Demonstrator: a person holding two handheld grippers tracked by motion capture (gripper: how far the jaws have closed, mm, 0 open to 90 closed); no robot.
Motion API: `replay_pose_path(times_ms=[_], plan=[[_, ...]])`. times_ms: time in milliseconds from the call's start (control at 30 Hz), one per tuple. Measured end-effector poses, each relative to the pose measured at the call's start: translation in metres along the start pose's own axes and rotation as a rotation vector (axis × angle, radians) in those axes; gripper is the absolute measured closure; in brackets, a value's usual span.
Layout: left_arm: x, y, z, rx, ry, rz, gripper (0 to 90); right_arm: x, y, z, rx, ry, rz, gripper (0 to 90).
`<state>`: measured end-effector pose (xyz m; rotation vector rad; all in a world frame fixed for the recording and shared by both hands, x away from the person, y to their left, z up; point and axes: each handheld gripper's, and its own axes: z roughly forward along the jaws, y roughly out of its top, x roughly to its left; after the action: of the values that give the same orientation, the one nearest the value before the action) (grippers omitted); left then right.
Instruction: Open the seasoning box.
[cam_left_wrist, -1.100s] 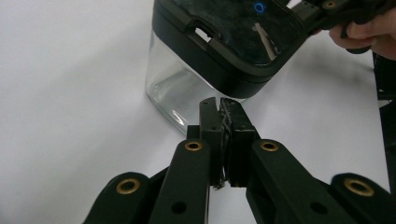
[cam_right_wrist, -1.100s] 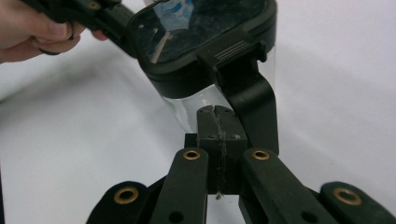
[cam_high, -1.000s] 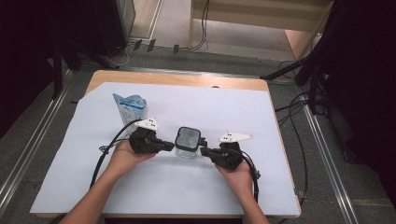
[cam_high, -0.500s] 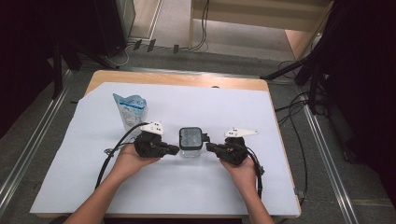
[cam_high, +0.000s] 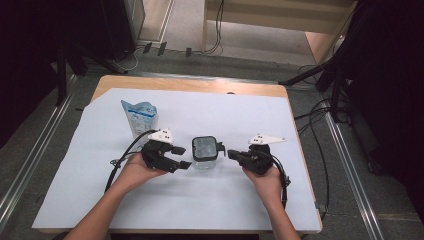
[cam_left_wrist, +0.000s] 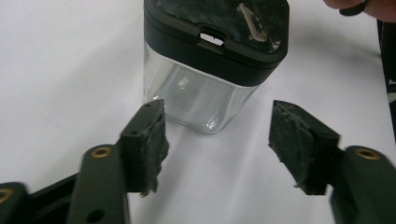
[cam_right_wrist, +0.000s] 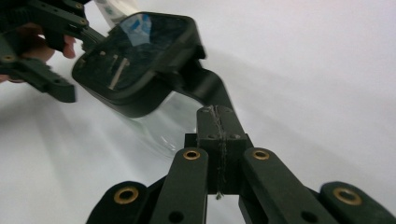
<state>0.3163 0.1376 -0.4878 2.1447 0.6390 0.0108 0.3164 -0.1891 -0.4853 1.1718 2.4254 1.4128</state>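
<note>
A clear square container (cam_high: 204, 159) with a black lid (cam_high: 205, 146) stands upright on the white sheet at mid-table. My left gripper (cam_high: 182, 156) lies just left of it. Its jaws have just been opening and now stand open, with the container (cam_left_wrist: 201, 95) beyond the pads (cam_left_wrist: 149, 140) and not between them. My right gripper (cam_high: 231, 153) is shut on the container's right, holding nothing. Its closed tips (cam_right_wrist: 212, 112) point at a black tab (cam_right_wrist: 205, 88) sticking out from the lid (cam_right_wrist: 140, 56). I cannot tell whether they touch it.
A blue and white pouch (cam_high: 140, 117) stands behind my left gripper. The white sheet (cam_high: 210, 205) covers most of the wooden table (cam_high: 190, 85). Cables trail from both grippers toward the person, and dark floor lies past the table edges.
My left gripper's jaws, shut beside the container before, now stand apart. The right gripper has drawn back to the right, away from the container's side. The container has stayed put.
</note>
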Motion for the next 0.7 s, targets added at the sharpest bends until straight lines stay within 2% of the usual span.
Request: replay_pose_path(times_ms=[67,100,167,233,300,500,700], plan=[[-0.001,0.002,0.0,0.005,0.014,0.002,24.8,-0.004,0.001,-0.001,0.0,-0.003,0.002,90.0],[-0.001,0.002,0.0,-0.005,0.025,0.014,22.0,-0.005,0.002,-0.001,0.002,-0.003,0.004,90.0],[0.003,0.003,-0.001,-0.035,-0.018,0.002,16.6,-0.008,0.003,0.001,0.015,-0.001,0.002,90.0],[0.008,0.005,-0.001,-0.05,-0.067,-0.01,14.1,-0.01,0.005,0.004,0.03,0.004,-0.007,90.0],[0.01,0.008,0.0,-0.063,-0.079,0.007,13.3,-0.012,0.007,0.007,0.034,0.011,-0.013,90.0],[0.013,0.02,0.008,-0.021,-0.102,0.064,5.7,-0.015,0.012,0.013,0.056,0.027,-0.028,90.0],[0.017,0.021,0.019,-0.019,-0.105,0.1,3.8,-0.017,0.013,0.018,0.067,0.042,-0.026,90.0]])
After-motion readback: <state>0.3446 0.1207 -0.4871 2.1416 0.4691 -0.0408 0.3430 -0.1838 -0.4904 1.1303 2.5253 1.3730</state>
